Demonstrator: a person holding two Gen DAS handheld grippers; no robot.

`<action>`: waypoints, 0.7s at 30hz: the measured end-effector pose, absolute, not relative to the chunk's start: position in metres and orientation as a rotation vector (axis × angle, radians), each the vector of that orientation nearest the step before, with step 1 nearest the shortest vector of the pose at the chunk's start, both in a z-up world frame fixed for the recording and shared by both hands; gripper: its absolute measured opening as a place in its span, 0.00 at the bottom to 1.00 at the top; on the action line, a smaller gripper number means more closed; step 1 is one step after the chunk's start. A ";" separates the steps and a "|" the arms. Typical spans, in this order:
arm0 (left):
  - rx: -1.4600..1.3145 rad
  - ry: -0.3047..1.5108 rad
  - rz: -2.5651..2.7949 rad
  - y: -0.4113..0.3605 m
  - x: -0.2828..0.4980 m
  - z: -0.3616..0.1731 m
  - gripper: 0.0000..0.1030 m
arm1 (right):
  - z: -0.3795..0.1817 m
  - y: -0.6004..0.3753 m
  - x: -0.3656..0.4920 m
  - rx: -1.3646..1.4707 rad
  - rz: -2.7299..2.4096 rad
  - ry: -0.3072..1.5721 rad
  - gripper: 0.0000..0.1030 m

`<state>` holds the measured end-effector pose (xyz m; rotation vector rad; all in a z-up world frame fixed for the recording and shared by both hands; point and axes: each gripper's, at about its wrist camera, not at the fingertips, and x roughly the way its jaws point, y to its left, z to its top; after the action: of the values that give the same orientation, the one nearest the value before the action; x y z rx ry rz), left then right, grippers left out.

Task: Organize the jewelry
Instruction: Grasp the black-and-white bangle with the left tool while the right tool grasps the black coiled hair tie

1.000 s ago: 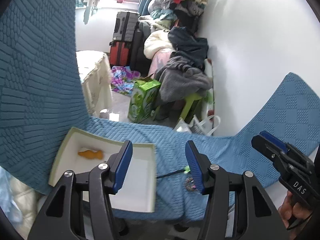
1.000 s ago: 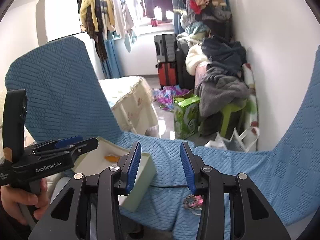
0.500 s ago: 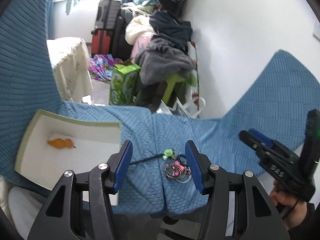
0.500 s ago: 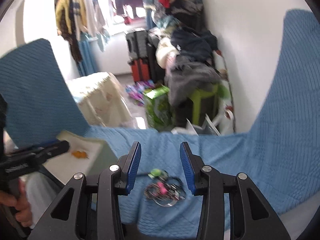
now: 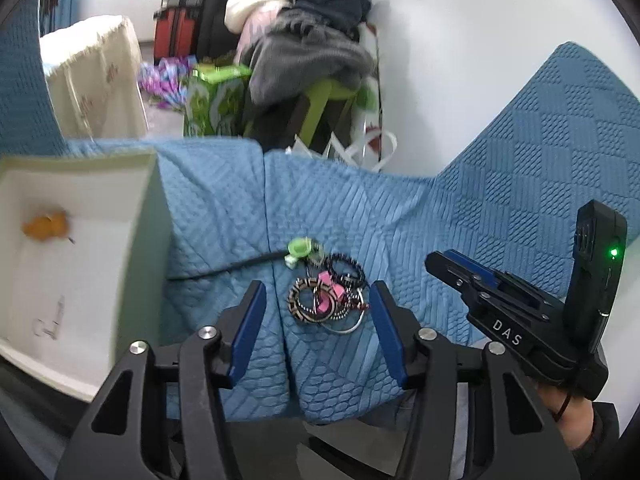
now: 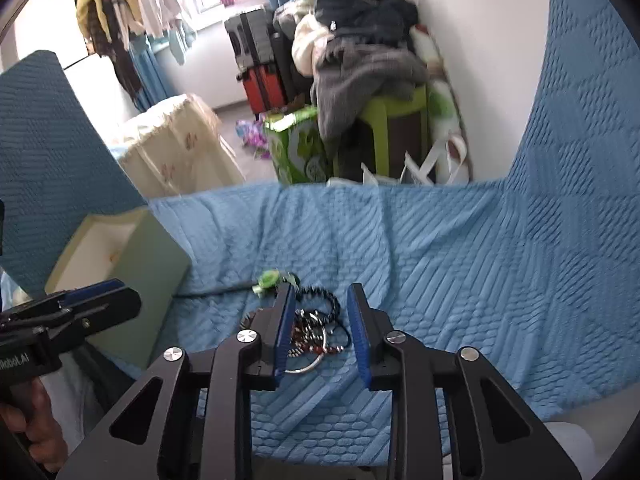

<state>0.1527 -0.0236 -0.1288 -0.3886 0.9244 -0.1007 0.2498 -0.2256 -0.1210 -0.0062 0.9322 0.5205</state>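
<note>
The left gripper (image 5: 316,328) stood open above the jewelry pile (image 5: 326,294), which lay on the blue quilted cover (image 5: 440,216) between and just ahead of its blue pads. The right gripper (image 6: 322,332), marked "DAS", had just been closing, its narrowed jaws framing the same pile without pressing it. The white box (image 5: 80,264) sat to the left of both, and "Robot.AI" was legible on the left tool.

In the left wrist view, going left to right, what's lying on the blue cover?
White box with an orange piece inside → black cord → green charm → jewelry pile → right tongs.
</note>
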 end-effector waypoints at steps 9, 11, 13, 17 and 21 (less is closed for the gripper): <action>-0.382 1.046 -0.052 -0.033 0.183 -0.190 0.47 | -0.179 -0.217 0.283 -0.023 0.543 1.058 0.20; -0.381 1.062 -0.050 -0.033 0.188 -0.198 0.45 | -0.183 -0.215 0.289 -0.015 0.557 1.069 0.20; -0.391 1.076 -0.045 -0.033 0.192 -0.205 0.40 | -0.189 -0.213 0.296 -0.019 0.559 1.086 0.20; -0.409 1.112 -0.049 -0.033 0.197 -0.220 0.29 | -0.198 -0.207 0.303 -0.045 0.545 1.112 0.19; -0.413 1.111 -0.047 -0.032 0.196 -0.221 0.27 | -0.207 -0.203 0.304 -0.053 0.550 1.139 0.18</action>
<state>0.1963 -0.0324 -0.2214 -0.4129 1.1110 -0.0471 0.3038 -0.2030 -0.2071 -0.0535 1.1392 0.5499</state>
